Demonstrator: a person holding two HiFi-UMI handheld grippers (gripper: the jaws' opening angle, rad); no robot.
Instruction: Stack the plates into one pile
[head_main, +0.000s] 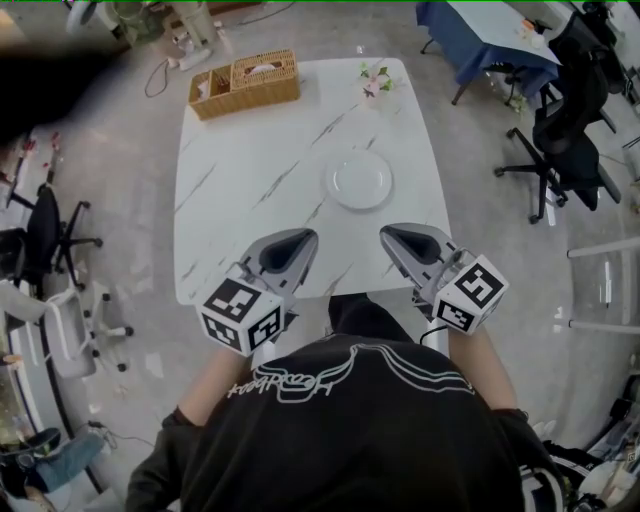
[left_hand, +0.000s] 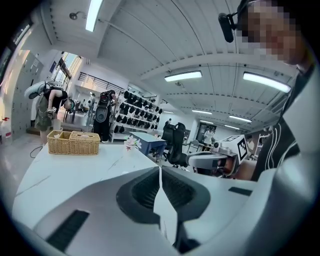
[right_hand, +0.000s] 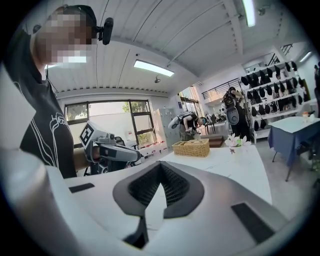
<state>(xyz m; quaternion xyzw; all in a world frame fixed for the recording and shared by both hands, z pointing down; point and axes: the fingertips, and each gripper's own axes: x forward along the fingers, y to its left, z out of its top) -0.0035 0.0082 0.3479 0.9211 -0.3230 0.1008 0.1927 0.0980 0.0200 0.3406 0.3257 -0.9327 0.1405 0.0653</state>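
Holds left tool (head_main: 303, 237) and right tool (head_main: 392, 235) side by side above near edge of white marble surface (head_main: 250, 160), each with jaws pressed together on nothing. Finds white plate (head_main: 358, 182) just beyond tools, right of centre, touching neither. Notes wicker basket (head_main: 245, 83) at far edge.

Left gripper (left_hand: 160, 172): jaws pressed together, nothing between them (tips over the white table (left_hand: 75, 172)). Wicker basket (left_hand: 74, 142) at the far left corner. Flower sprig (left_hand: 132, 143) on the far edge. Right gripper (left_hand: 196, 161) alongside at right, near the person's black shirt (left_hand: 285, 145).
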